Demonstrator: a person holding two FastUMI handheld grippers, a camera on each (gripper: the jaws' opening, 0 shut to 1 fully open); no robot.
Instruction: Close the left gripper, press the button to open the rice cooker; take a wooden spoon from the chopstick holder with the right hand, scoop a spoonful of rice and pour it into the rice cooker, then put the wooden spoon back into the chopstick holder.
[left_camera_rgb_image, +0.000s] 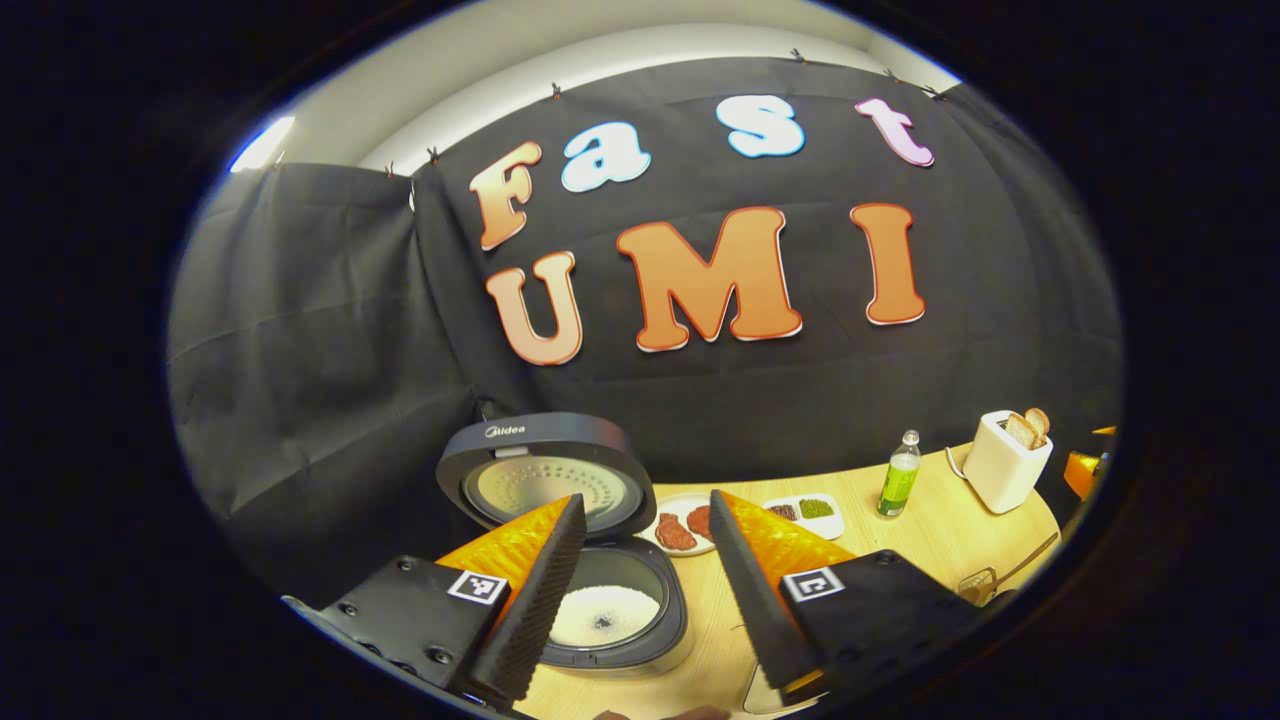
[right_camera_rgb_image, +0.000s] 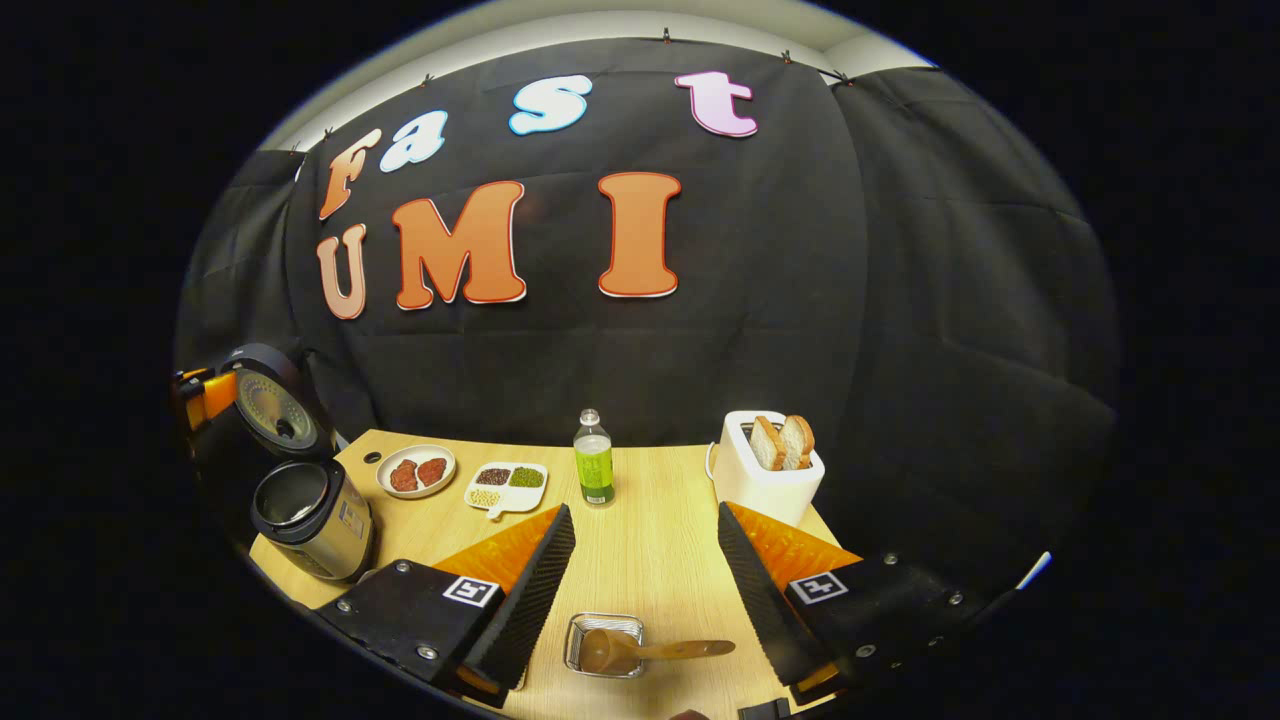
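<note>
The rice cooker (left_camera_rgb_image: 620, 625) stands open below my left gripper (left_camera_rgb_image: 647, 498), its lid (left_camera_rgb_image: 540, 480) raised at the back and white rice in the inner pot (left_camera_rgb_image: 605, 612). My left gripper is open with nothing between its fingers. Farther right, the wooden spoon (left_camera_rgb_image: 1005, 575) rests in the chopstick holder (left_camera_rgb_image: 975, 585). My right gripper (right_camera_rgb_image: 643, 510) hovers open above the metal chopstick holder (right_camera_rgb_image: 590, 662). The wooden spoon (right_camera_rgb_image: 650, 650) sits there with its bowl in the holder and its handle pointing right. The cooker (right_camera_rgb_image: 310, 515) stands at the table's left end, with the left gripper (right_camera_rgb_image: 200, 395) beside its lid.
Along the back of the wooden table (right_camera_rgb_image: 650, 560) stand a plate of meat (right_camera_rgb_image: 415, 470), a divided dish of beans (right_camera_rgb_image: 505, 485), a green bottle (right_camera_rgb_image: 593, 460) and a white toaster (right_camera_rgb_image: 765, 465) holding bread. A pale rim (left_camera_rgb_image: 760, 695) shows by the front edge.
</note>
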